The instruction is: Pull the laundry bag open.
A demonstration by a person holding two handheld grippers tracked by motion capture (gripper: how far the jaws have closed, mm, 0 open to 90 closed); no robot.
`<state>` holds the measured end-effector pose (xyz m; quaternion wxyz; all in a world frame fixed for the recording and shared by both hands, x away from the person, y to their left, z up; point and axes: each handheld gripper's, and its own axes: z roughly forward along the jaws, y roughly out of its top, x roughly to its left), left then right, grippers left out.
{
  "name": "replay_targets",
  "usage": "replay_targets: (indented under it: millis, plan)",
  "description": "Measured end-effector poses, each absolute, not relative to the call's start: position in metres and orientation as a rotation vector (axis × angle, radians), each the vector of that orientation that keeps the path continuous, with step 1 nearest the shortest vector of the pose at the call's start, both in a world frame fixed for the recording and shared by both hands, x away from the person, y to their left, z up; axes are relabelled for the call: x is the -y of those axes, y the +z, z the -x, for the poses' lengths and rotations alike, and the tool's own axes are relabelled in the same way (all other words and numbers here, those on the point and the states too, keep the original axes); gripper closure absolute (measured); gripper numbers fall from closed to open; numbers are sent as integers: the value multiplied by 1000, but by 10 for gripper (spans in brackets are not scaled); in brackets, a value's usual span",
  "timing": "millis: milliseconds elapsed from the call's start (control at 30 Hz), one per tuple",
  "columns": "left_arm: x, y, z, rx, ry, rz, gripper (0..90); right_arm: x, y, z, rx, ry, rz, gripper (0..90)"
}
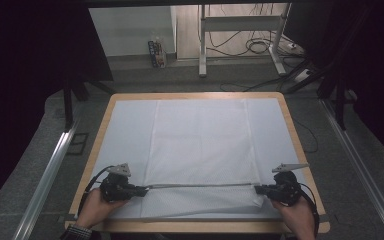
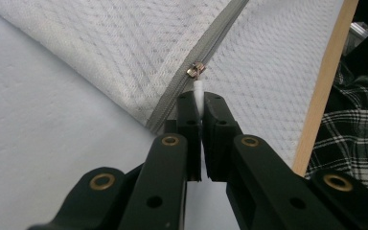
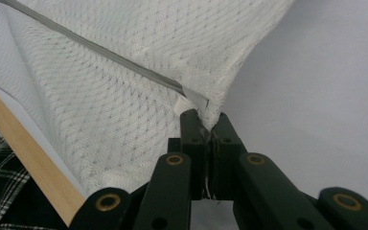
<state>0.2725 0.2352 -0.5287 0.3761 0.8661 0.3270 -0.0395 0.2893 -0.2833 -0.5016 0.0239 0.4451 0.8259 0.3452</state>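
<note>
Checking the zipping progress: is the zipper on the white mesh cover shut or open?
Shut, it seems: the zipper runs as one closed grey line between both claws, its slider at the left claw's end.

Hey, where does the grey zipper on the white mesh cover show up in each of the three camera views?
High view: the grey zipper runs level across the near part of the white mesh fabric cover, between the two claws.
Left gripper view: it slants from top centre down to the claw tips, its small metal slider just above them.
Right gripper view: it runs from the top left corner down to the claw tips.
Shared landmark: the light wooden table edge.
</note>
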Motion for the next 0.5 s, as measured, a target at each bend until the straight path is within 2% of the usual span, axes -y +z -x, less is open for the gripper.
replay_targets:
  millis: [500]
  plan:
    - [-251,-528,-266,-874,-68,-2196,872,281,-501,-289,-2553,1043,-1361,859]
